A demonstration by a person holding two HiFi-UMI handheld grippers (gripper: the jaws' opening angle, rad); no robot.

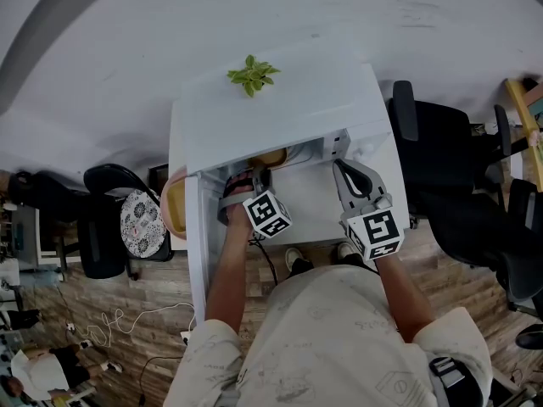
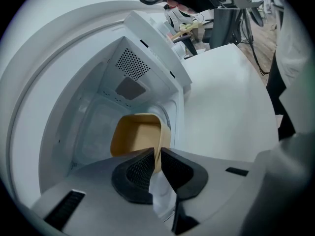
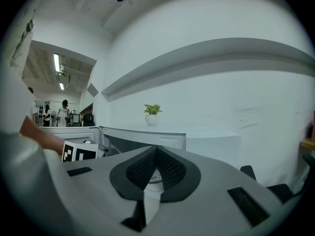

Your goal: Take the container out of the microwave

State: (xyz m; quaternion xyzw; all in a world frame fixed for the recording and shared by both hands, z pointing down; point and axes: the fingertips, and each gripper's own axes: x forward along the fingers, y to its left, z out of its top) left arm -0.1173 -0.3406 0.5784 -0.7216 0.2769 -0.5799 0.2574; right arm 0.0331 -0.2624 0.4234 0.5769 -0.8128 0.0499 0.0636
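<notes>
Mid-frame, a white microwave (image 1: 280, 108) bears a small plant (image 1: 252, 75). The left gripper (image 1: 257, 178) reaches into its cavity by the tan container (image 1: 272, 157); the right gripper (image 1: 341, 166) hovers just right.

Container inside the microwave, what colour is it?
The container is tan-yellow; left gripper view shows it best.

No legible txt, labels, brands or nos. anywhere in these views.

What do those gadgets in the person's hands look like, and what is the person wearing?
The left gripper and right gripper each have a smooth pale grey body ending in two black pads with a mesh texture. Each carries a cube of black-and-white square markers. The person wears a light short-sleeved shirt with faint print.
</notes>
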